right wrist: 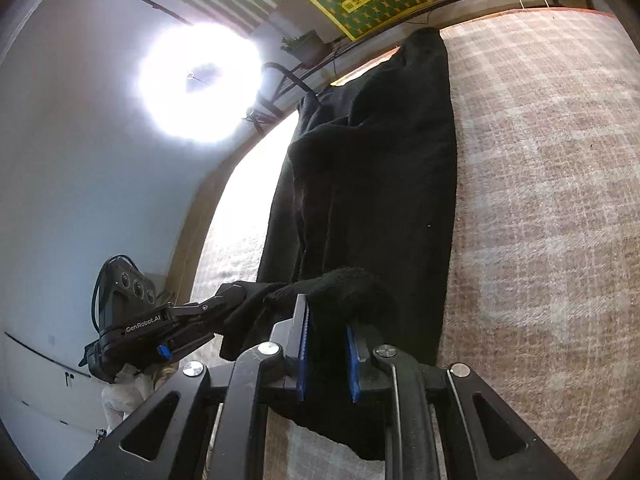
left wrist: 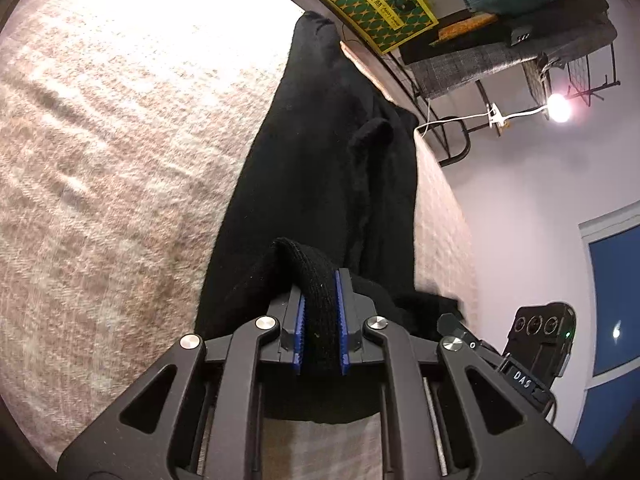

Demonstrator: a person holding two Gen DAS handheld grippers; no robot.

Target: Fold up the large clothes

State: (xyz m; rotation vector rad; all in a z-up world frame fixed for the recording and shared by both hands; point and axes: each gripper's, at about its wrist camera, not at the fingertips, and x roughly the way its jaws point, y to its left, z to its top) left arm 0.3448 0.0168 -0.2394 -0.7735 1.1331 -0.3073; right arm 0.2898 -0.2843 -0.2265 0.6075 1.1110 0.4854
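Left wrist view: a black garment (left wrist: 320, 152) lies as a long band on a beige plaid cover (left wrist: 120, 160). Its long axis runs from the near edge of the cover away to the far end, where it narrows to a point below a yellow-green poster (left wrist: 380, 4). The band lies along one side edge of the cover, with loose folds along the side nearest that edge.

The left gripper (left wrist: 320, 312) points forward and downward along the band. A thick knit fold of the garment rises between its blue pads (left wrist: 300, 332), which press on the fold from both sides; the jaws stand narrowly apart, clamped on the cloth.

Right wrist view: the same garment (right wrist: 372, 160) runs away from the camera, and the plaid cover (right wrist: 540, 200) fills the right side. The right gripper (right wrist: 326, 332) also points forward and downward. A bunched hem fills the gap between its pads (right wrist: 304, 344); the left pad bears on the cloth, and contact at the right pad cannot be confirmed. The left gripper (right wrist: 232, 294) appears at left, its tip in the same near hem, just beside the right one. Both grippers hold the near end raised off the cover.

A bright lamp (right wrist: 200, 80) glares on the white wall. A rack (left wrist: 540, 32) in the left wrist view carries stacked folded clothes.
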